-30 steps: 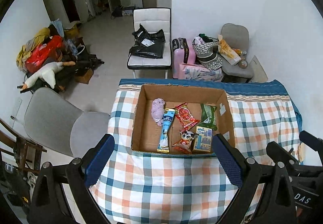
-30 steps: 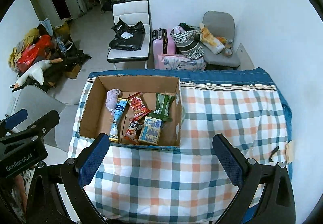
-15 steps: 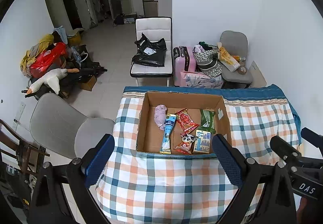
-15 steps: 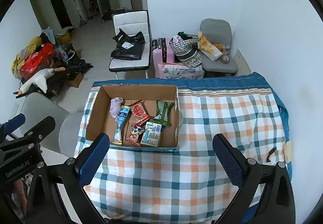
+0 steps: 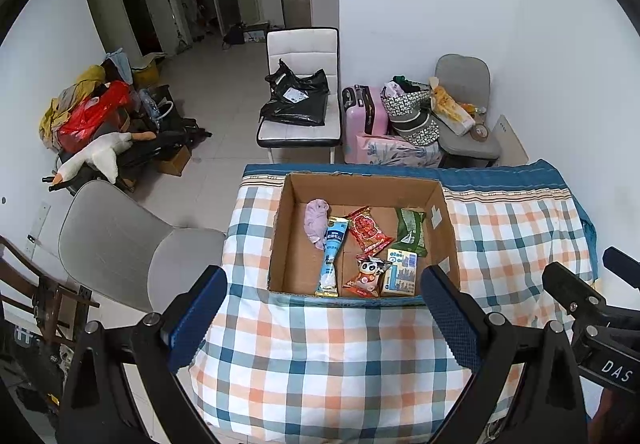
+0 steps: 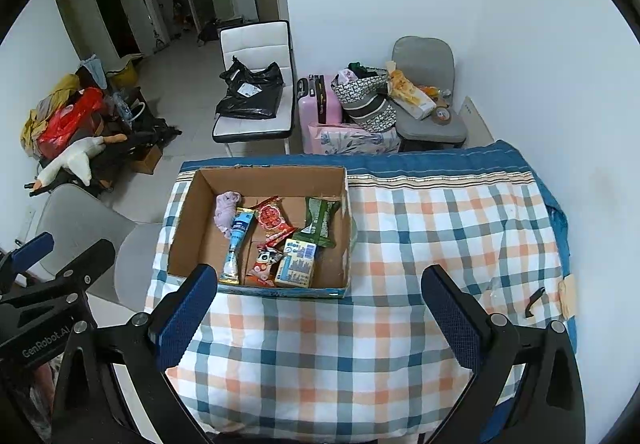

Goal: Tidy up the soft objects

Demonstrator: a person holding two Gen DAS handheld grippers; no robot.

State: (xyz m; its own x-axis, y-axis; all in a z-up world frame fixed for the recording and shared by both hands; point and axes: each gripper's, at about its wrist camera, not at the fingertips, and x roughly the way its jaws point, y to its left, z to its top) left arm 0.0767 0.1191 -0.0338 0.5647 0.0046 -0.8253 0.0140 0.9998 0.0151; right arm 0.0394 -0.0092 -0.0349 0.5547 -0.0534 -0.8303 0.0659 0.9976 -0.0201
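An open cardboard box (image 5: pixel 288 232) (image 6: pixel 188 228) stands on the checked tablecloth (image 5: pixel 328 356) (image 6: pixel 420 236). In it lie a lilac soft cloth (image 5: pixel 316 222) (image 6: pixel 225 209), a blue tube packet (image 5: pixel 332 254) (image 6: pixel 236 240), a red snack bag (image 5: pixel 366 230) (image 6: pixel 272 219), a green packet (image 5: pixel 410 230) (image 6: pixel 320 222), a cartoon pouch (image 5: pixel 366 274) (image 6: pixel 262 262) and a small blue-and-yellow carton (image 5: pixel 400 272) (image 6: pixel 296 264). My left gripper (image 5: pixel 322 316) is open and empty, high above the table's near side. My right gripper (image 6: pixel 320 312) is open and empty, right of the box.
A grey chair (image 5: pixel 120 244) stands left of the table. A white chair with black bags (image 5: pixel 298 103), a pink suitcase (image 5: pixel 366 115) and a loaded grey chair (image 5: pixel 464 115) stand behind. A pile of bags and a plush goose (image 5: pixel 96 155) sits far left. The wall (image 6: pixel 560 83) is on the right.
Both grippers have pulled up and back from the table, so the box looks smaller and more of the room shows. Both stay open and empty.
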